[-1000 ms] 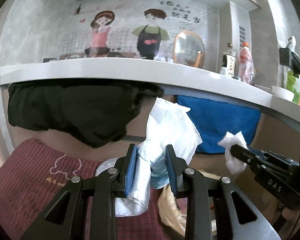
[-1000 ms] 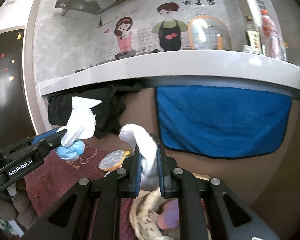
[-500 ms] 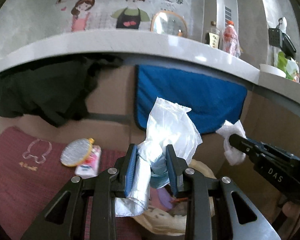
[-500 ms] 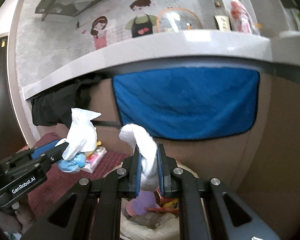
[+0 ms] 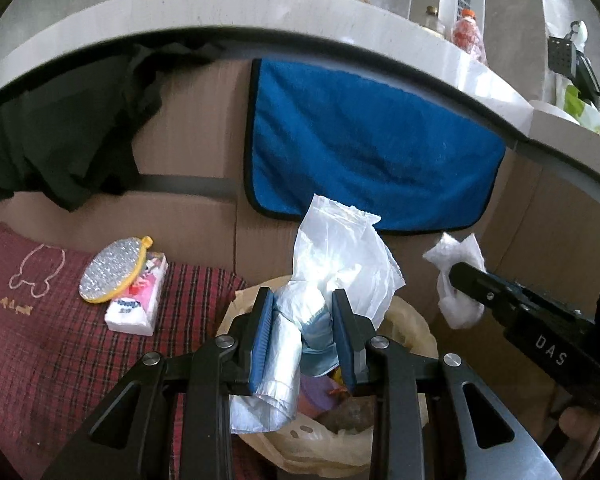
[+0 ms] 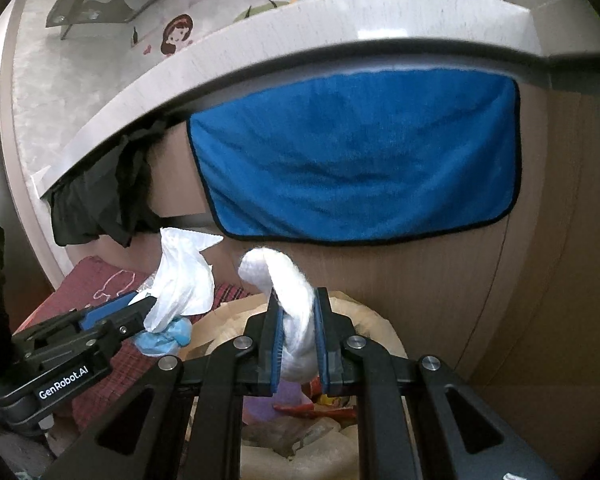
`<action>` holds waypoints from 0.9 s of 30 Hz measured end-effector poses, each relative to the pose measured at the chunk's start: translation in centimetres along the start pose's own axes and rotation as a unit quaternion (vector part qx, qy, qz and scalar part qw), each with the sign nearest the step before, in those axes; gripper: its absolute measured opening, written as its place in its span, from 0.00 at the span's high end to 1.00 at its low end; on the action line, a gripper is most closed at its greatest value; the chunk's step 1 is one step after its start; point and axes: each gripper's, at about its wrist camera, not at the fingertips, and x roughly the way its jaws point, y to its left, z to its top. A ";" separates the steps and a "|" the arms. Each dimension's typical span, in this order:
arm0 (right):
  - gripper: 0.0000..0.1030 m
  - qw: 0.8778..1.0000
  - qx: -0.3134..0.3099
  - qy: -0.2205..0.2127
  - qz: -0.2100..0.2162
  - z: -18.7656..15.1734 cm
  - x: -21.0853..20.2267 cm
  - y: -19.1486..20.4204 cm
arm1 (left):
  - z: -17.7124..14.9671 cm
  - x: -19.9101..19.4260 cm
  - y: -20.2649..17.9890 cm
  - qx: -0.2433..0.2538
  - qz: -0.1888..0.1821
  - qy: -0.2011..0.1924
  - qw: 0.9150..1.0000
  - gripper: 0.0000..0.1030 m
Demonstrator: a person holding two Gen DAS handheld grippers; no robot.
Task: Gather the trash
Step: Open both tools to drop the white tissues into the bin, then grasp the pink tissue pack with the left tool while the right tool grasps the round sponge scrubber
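Reading "GenRobot.AI", the left hand-held gripper [image 5: 303, 334] clamps one white plastic wrapper [image 5: 340, 248]; right hand-held gripper [image 6: 296, 342], "DAS", clamps one tissue wad [image 6: 288, 280] above one trash bag [image 6: 364, 316].

Both wrist views are fisheye pictures with black corners, and straight lines bend hard: the grey ledge [image 5: 260, 12] arcs across the top. Daylight falls from above and the right, washing out the ledge's top and blowing out the crumpled white plastic [image 5: 340, 248] in a bright patch. Under the ledge the black cloth [image 5: 60, 128] sinks into shadow with little detail. The ledge's lower edge looks smeared. Near parts are sharp; the wall drawings [image 6: 216, 12] are soft
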 end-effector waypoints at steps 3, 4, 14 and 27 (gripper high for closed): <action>0.84 1.000 -0.001 0.006 0.002 -0.2 0.6 -0.1 | 0.2 1.2 0.2 0.002 -0.023 0.022 1.000 0.70; 0.84 1.000 0.000 0.011 0.008 -0.3 0.9 -0.1 | 0.2 1.6 0.4 -0.001 -0.034 0.030 0.999 0.66; 0.64 0.998 0.009 0.059 -0.006 -1.3 2.8 -0.5 | 1.4 1.1 4.0 -0.050 -0.063 0.032 0.996 0.47; 0.64 0.999 -0.026 0.038 0.003 0.1 3.4 5.5 | 3.3 -4.1 17.9 -0.099 0.043 -0.012 0.994 0.47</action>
